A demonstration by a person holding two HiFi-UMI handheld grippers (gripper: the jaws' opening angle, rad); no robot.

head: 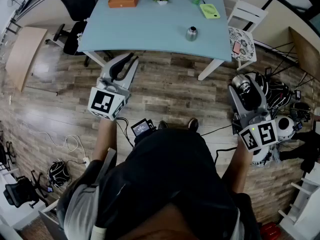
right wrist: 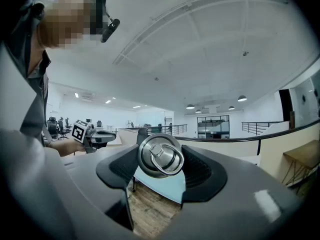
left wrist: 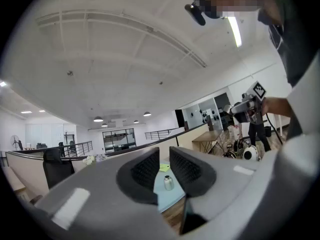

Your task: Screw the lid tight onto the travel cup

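i see the lid as glossy polished metal, smooth and mirror-bright on its face. the pads beside it look like matt black ribbed rubber. the cup is metal with a duller sheen, the table smooth and matt, the floor grained wood planks.

Steel travel cup stands upright on table, ringed lid clamped in right gripper.

Distant travel cup tiny; mouth perhaps open, unclear.
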